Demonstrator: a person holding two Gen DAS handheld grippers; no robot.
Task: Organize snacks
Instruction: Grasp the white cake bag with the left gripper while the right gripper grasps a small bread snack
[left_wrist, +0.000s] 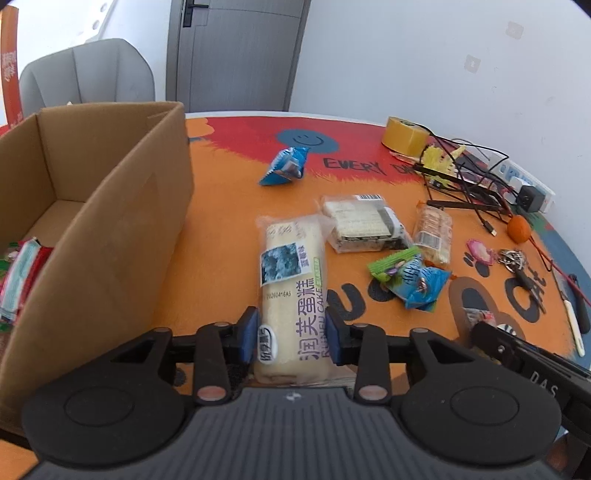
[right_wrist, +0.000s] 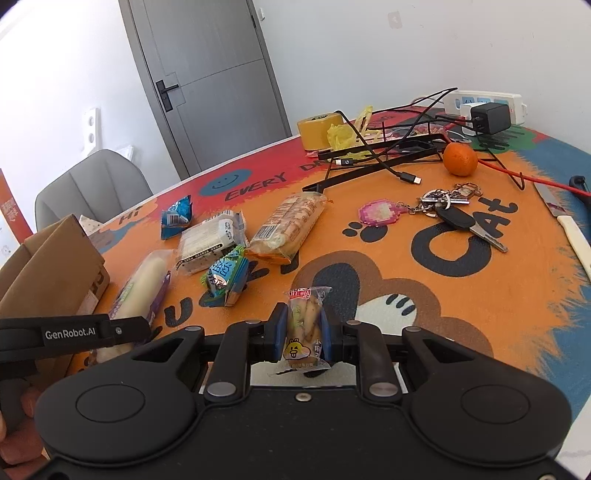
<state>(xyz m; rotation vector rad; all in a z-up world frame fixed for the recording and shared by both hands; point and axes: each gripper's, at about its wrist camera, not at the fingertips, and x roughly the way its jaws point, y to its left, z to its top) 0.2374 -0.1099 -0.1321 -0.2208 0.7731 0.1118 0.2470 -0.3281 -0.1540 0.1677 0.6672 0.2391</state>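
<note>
Left tongs (left_wrist: 291, 334) clamped by blue pads on the near end of a long cream cake roll in clear wrapper with purple lettering (left_wrist: 291, 288), just right of the open brown cardboard box (left_wrist: 103, 236), the roll stretching away over the orange printed table (left_wrist: 221, 221). Right tongs (right_wrist: 303, 334) closed on a small clear packet of biscuits with a yellow cartoon face (right_wrist: 304, 328), held upright above the table.

Only in the left wrist view: inside of the box, with red, green and pale blue wrappers (left_wrist: 18, 273) against its near-left wall. Beyond the roll, a black-and-white wafer pack (left_wrist: 364, 225), an orange-edged cracker pack (left_wrist: 433, 232), a green and blue candy bag (left_wrist: 412, 277), and farther off a blue snack pouch (left_wrist: 286, 165).

Only in the right wrist view: full bunch of keys with pink charm (right_wrist: 448, 212), a mandarin orange (right_wrist: 460, 158), a yellow tape roll (right_wrist: 319, 129), a white power strip with black charger (right_wrist: 487, 107), all well right of the box.
</note>
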